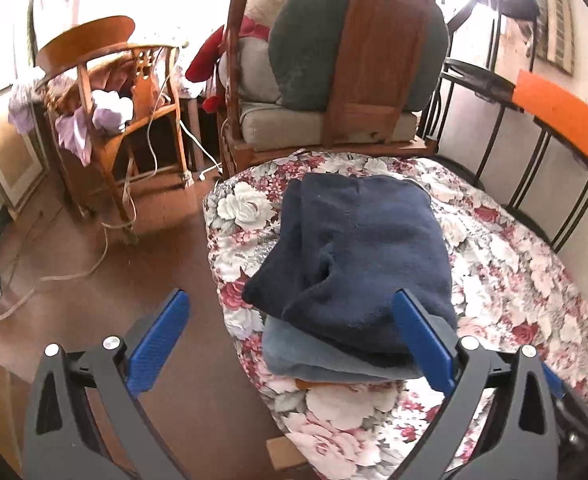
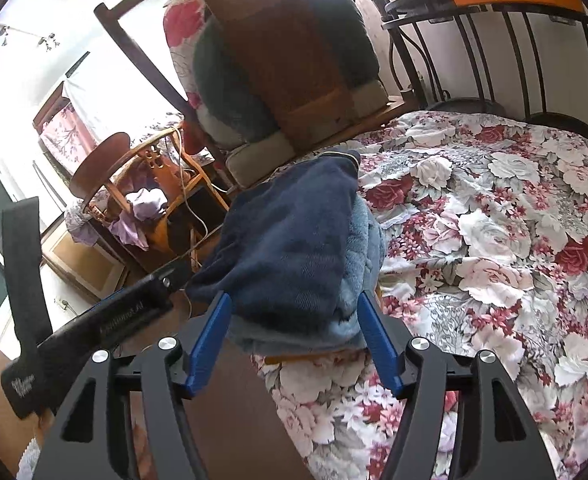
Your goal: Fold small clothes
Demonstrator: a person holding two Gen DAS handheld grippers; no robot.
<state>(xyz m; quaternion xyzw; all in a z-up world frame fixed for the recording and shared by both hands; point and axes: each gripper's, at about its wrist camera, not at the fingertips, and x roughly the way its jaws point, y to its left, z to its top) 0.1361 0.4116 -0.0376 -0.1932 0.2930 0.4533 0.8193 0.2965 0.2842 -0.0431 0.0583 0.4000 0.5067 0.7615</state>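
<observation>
Folded navy-blue fleece garment is sitting on top of a paler grey-blue plush garment, and both are lying in the centre of the frame on the rose-patterned floral bedspread, close to its near edge. You are holding the left gripper wide open, gripping nothing, its blue flat plastic fingers straddling the near end of the pile; the left-hand finger is hanging over the brown floor. You are holding the right gripper open as well, more narrowly, framing the pile's near edge, also empty; whether its pads are touching cloth, I cannot tell.

Judging by the neat stack, you are finishing this fold or squaring it. To do that well, be bringing both grippers in level and low, so you are catching only the top navy layer rather than pinching both garments. Be watching the near overhang: the lower layer is bulging past the mattress edge.

Both fabrics are looking thick, soft and napped, so they are likely springing back; be pressing creases down. At upper left of the frame, a curved wooden chair is carrying crumpled lilac cloth.
</observation>
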